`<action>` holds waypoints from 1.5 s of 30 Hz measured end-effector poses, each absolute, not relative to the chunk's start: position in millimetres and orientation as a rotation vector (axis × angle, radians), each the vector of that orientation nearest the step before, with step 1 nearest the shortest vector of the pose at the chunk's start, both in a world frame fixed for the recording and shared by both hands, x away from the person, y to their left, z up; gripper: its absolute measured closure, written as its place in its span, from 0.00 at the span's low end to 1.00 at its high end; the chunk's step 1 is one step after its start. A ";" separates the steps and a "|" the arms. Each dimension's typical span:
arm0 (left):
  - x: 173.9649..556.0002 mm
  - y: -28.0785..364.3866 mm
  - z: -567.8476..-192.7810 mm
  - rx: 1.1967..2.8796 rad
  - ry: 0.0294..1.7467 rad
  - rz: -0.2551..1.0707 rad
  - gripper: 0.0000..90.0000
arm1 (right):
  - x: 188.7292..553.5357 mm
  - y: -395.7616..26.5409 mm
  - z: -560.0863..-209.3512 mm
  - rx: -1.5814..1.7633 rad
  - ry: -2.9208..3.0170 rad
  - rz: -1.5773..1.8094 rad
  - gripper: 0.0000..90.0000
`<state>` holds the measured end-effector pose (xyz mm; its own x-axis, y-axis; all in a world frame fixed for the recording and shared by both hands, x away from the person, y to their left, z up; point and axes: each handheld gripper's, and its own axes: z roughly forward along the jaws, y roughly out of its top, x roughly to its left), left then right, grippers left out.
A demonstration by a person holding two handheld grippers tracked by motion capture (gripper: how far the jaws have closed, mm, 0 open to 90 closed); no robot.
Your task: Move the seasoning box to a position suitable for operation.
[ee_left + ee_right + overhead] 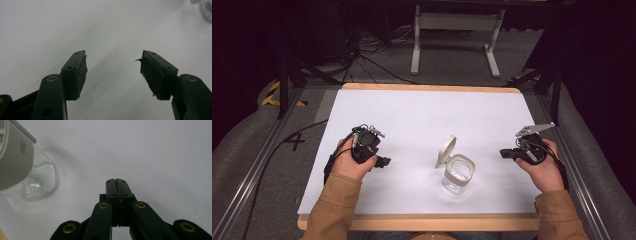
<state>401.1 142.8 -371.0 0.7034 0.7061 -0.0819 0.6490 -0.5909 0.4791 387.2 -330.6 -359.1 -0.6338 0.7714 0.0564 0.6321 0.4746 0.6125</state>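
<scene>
A clear glass jar [458,173] with a white collar stands on the white table top [412,115], right of centre near the front. Its round lid [445,150] is swung up and leans off the jar's left rear. The jar [23,167] also shows at the upper left of the right gripper view. My left gripper [384,161] rests at the left of the table, its jaws wide apart over bare table [113,58]. My right gripper [503,153] is held to the right of the jar, apart from it, jaws pressed together on nothing [116,180].
The table's wooden edge [422,221] runs along the front. Metal rails [257,170] flank both sides. Cables and a white frame stand [455,30] lie on the floor beyond the far edge. An edge of the jar [206,11] shows at the top right of the left gripper view.
</scene>
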 end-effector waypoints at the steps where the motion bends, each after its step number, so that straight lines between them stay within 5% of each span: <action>1: 400.5 141.7 -369.8 2.428 1.032 0.156 0.42 | 387.1 -329.6 -359.7 1.210 2.501 0.887 1.00; 21: 389.2 129.2 -360.8 2.467 0.960 0.151 0.31 | 381.4 -290.1 -367.2 1.022 2.696 0.900 1.00; 45: 384.4 124.9 -357.3 2.473 0.931 0.147 0.31 | 382.3 -256.4 -392.3 0.925 2.837 0.885 1.00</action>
<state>384.4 124.9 -357.3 0.7617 0.6442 -0.0693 0.5913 -0.6474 0.4809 382.3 -256.4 -392.3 -0.8229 0.5499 0.1427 0.5336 0.6618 0.5267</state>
